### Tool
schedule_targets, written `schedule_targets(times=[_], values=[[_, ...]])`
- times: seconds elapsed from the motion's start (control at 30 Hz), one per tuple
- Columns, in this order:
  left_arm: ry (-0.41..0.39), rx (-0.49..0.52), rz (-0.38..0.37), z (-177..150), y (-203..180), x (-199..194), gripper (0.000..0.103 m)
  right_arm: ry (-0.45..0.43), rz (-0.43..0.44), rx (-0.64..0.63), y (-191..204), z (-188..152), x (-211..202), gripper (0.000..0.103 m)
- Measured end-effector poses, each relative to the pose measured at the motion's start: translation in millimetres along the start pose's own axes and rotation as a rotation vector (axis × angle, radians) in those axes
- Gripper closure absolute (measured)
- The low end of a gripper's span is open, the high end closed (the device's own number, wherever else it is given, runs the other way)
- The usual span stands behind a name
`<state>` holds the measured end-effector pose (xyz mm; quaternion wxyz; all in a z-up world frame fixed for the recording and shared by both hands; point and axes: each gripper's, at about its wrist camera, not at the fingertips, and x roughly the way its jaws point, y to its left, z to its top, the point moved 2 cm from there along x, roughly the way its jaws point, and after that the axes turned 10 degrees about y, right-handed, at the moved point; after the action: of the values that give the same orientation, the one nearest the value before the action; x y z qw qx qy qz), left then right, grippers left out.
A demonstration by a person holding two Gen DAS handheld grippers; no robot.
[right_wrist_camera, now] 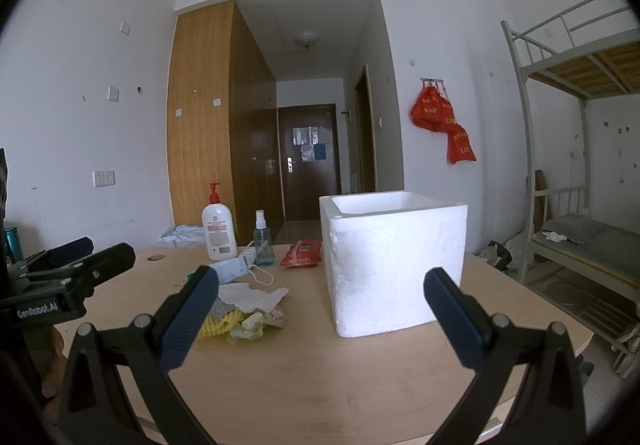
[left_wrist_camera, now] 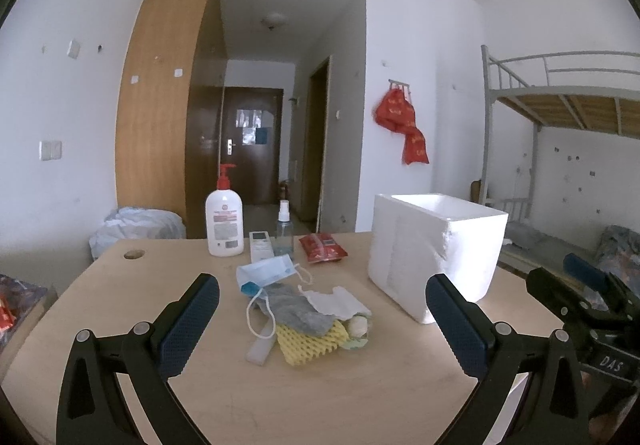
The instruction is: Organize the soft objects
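Observation:
A pile of soft things lies mid-table: a blue face mask (left_wrist_camera: pixel 266 271), a grey cloth (left_wrist_camera: pixel 296 311), a white cloth (left_wrist_camera: pixel 336 301) and a yellow foam net (left_wrist_camera: pixel 310 343). The pile also shows in the right wrist view (right_wrist_camera: pixel 248 305). A white foam box (left_wrist_camera: pixel 432 251) (right_wrist_camera: pixel 394 261) stands open-topped to its right. My left gripper (left_wrist_camera: pixel 322 319) is open and empty, just short of the pile. My right gripper (right_wrist_camera: pixel 320 311) is open and empty, facing the box, with the pile at its left finger.
At the table's (left_wrist_camera: pixel 320 397) back stand a pump bottle (left_wrist_camera: pixel 224 223), a white remote (left_wrist_camera: pixel 261 245), a small spray bottle (left_wrist_camera: pixel 284 229) and a red packet (left_wrist_camera: pixel 323 247). A metal bunk bed (right_wrist_camera: pixel 580 165) stands to the right.

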<state>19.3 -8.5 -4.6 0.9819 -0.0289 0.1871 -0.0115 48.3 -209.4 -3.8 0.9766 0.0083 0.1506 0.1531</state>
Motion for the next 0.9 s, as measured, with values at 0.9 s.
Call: schedule_targets(times=[0.9], values=[[-0.001,0.003,0.000,1.8,-0.8,2.2,0.000,0.017,-0.002,-0.001,0.9,3.8,6.2,0.000]])
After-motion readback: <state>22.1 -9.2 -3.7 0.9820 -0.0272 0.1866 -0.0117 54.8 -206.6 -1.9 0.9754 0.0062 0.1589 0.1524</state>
